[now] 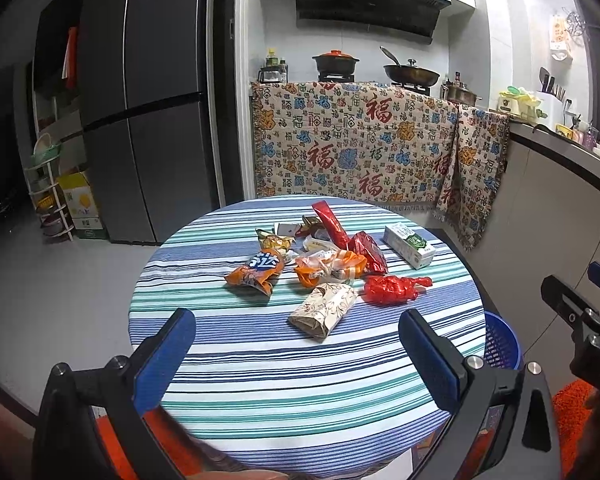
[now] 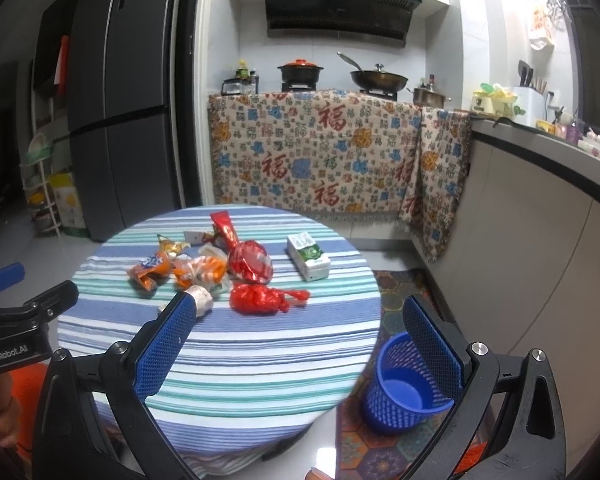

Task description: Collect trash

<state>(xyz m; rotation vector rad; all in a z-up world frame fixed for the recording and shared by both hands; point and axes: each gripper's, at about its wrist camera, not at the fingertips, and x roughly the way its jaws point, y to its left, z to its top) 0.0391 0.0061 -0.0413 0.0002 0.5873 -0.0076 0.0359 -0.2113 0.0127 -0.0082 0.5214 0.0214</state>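
A pile of trash lies on the round striped table: an orange snack bag, a beige patterned wrapper, a crumpled red bag, a red foil packet, a white-green milk carton and an orange-white wrapper. My left gripper is open and empty above the table's near side. My right gripper is open and empty, to the right of the left one. The blue mesh trash bin stands on the floor right of the table, empty inside.
A grey fridge stands at the back left with a wire rack and cardboard box beside it. A counter draped in patterned cloth carries pots at the back. A kitchen counter runs along the right. A patterned rug lies under the bin.
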